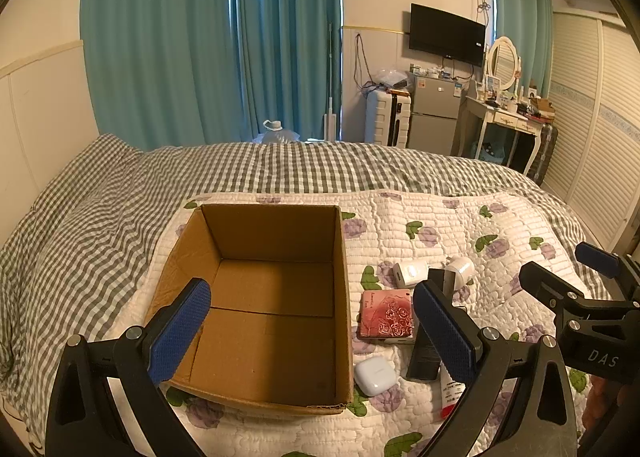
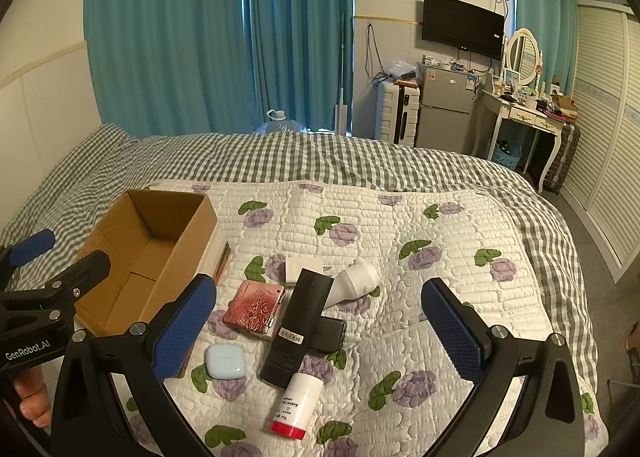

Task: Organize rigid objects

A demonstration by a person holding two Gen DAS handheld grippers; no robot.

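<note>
An open, empty cardboard box (image 1: 276, 297) (image 2: 152, 257) stands on the floral quilt. Right of it lie a pink rose-patterned case (image 1: 386, 315) (image 2: 256, 307), a white earbud case (image 1: 375, 376) (image 2: 225, 361), a long black box (image 2: 298, 325) (image 1: 425, 355), a white tube with a red cap (image 2: 297, 403), a white charger (image 1: 410, 272) (image 2: 304, 267), a white round device (image 2: 354, 283) (image 1: 460, 268) and a dark flat item (image 2: 330, 333). My left gripper (image 1: 316, 333) is open above the box's near side. My right gripper (image 2: 320, 329) is open above the items.
The floral quilt (image 2: 400, 257) lies on a grey checked bed (image 1: 100, 217). Beyond the bed are teal curtains (image 1: 208, 37), a suitcase (image 1: 388, 119), a small fridge (image 1: 436, 113) and a dressing table (image 1: 508, 117). A louvred wardrobe (image 2: 608, 137) is at the right.
</note>
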